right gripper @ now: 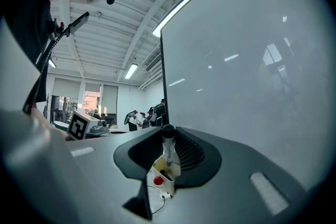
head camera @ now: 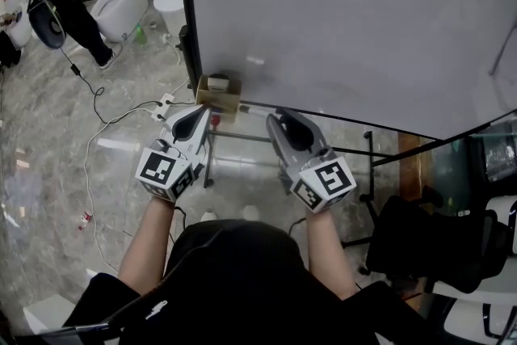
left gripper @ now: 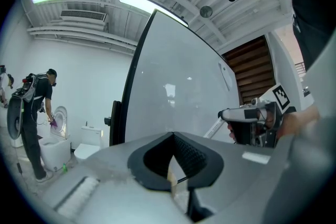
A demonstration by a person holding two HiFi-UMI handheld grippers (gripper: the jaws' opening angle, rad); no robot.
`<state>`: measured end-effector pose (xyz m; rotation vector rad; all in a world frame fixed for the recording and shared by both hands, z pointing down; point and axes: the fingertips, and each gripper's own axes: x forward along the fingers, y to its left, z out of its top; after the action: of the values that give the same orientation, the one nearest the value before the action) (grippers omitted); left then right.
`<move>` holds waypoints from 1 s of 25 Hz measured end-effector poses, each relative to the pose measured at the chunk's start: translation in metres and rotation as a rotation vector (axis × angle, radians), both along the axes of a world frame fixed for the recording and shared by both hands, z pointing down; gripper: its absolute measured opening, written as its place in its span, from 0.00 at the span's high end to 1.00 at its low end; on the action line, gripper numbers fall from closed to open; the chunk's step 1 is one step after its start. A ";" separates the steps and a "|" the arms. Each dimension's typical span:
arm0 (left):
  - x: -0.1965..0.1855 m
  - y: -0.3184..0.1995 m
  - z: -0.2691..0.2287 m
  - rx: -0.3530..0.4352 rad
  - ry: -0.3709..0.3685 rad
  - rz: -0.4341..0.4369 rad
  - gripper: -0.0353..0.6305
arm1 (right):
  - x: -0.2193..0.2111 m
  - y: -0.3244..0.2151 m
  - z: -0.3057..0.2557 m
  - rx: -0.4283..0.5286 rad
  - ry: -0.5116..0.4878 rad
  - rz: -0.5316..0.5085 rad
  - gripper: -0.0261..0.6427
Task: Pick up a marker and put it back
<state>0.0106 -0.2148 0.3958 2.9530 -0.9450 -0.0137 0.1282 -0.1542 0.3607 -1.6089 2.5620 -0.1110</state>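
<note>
A person stands facing a large whiteboard (head camera: 339, 20), holding a two-jaw gripper level in each hand. A small cardboard box (head camera: 218, 95) is fixed at the whiteboard's lower edge and seems to serve as the pen holder.

The right gripper (head camera: 280, 119) is to the right of the box and clear of it. In the right gripper view its jaws are closed on a marker (right gripper: 168, 145) with a black cap. The marker stands upright between the pads, cap on top, above and in front of the open box (right gripper: 164, 171). Inside the box is a small red object (right gripper: 158, 180); what it is cannot be told.

The left gripper (head camera: 202, 114) is just below the box and a little to its left. In the left gripper view its jaw tips meet with nothing between them, so it is closed and empty.

The task looks about halfway done. The marker is out of the box and firmly held, so the pick-up is complete. The return remains: the marker has to be brought over the box opening, lowered in and let go
</note>
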 end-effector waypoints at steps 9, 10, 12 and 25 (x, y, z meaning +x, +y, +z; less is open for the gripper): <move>0.000 0.001 -0.004 -0.009 0.031 0.006 0.94 | -0.002 -0.003 0.000 0.004 -0.005 -0.003 0.84; 0.000 0.001 -0.004 -0.008 0.028 0.005 0.94 | -0.002 -0.003 0.000 0.003 -0.005 -0.004 0.84; -0.002 0.001 0.000 -0.003 0.009 0.008 0.94 | -0.003 -0.003 -0.001 0.004 -0.005 -0.005 0.84; -0.006 -0.002 0.006 -0.003 -0.008 -0.005 0.94 | -0.007 -0.010 0.003 -0.002 -0.008 -0.023 0.84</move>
<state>0.0045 -0.2171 0.4020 2.9504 -0.9524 -0.0001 0.1215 -0.1638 0.3632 -1.5766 2.5756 -0.1219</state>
